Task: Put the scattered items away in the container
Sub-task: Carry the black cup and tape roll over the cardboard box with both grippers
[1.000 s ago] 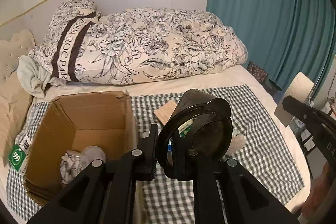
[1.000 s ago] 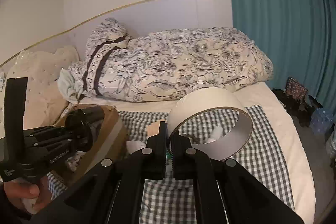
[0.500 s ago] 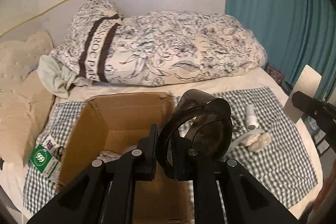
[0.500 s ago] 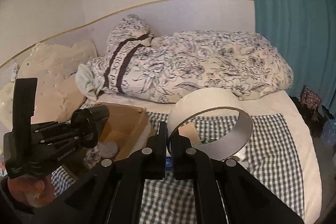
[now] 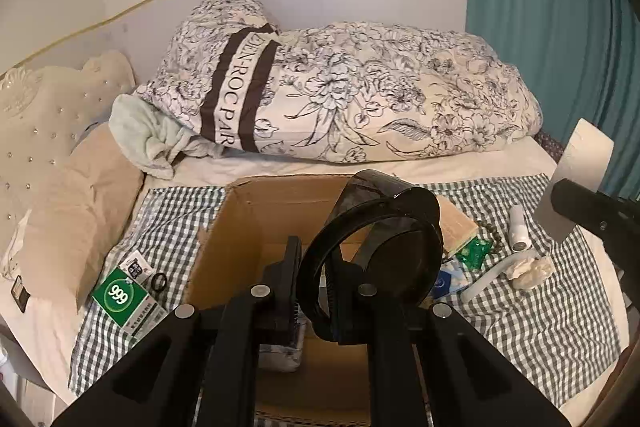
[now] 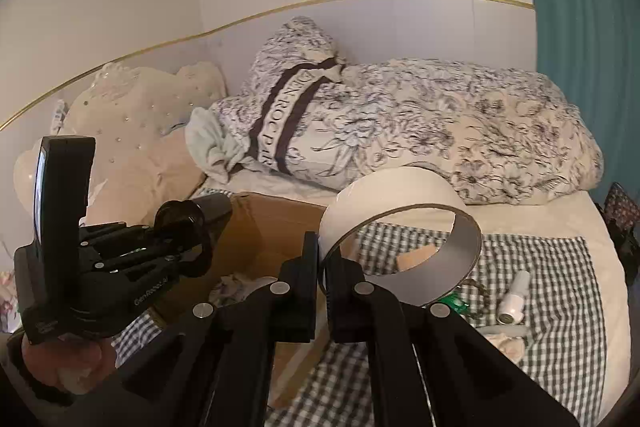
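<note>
My left gripper (image 5: 314,279) is shut on the rim of a dark plastic cup (image 5: 380,247) and holds it above the open cardboard box (image 5: 248,227). The box also shows in the right wrist view (image 6: 272,223) with crumpled items inside. My right gripper (image 6: 320,279) is shut on a wide white tape ring (image 6: 400,223), held above the checked cloth (image 6: 560,291) just right of the box. The left gripper also shows in the right wrist view (image 6: 200,227), over the box's left side.
On the cloth right of the box lie a white tube (image 5: 519,229), a crumpled tissue (image 5: 530,271), a green packet (image 5: 474,253), beads and a tan block (image 5: 456,227). A green "999" box (image 5: 124,299) lies left. A floral duvet (image 5: 360,95) fills the back.
My left gripper has carried the cup leftwards from over the cloth to above the box. My right gripper has followed left with the tape ring, bringing the box into its view.
</note>
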Demonstrator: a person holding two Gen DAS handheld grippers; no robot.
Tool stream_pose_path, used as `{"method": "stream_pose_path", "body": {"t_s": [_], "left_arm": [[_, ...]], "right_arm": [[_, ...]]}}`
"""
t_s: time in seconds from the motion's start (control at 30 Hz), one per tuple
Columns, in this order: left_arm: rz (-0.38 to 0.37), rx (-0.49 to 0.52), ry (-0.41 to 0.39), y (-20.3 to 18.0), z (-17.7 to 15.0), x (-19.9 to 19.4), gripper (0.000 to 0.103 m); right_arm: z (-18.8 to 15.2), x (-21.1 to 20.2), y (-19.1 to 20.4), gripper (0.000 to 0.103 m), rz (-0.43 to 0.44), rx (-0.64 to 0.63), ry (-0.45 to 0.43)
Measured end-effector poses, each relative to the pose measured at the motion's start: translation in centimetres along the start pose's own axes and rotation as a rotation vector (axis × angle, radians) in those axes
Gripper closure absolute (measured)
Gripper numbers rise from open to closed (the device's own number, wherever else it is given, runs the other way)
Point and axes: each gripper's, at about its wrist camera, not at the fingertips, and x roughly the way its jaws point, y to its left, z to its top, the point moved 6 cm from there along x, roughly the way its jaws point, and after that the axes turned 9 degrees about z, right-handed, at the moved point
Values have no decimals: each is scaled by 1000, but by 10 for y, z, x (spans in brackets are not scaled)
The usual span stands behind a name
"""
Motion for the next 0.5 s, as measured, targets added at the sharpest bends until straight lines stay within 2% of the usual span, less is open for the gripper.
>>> {"method": "stream_pose_path", "body": {"t_s": [0.23,0.5], "left_arm": [[15,-14,10,16,0,4,91],[19,-21,73,25,-13,27,91]], "right_arm": [[0,23,22,100,56,-15,29],[-16,55,36,100,100,-6,101]]}}
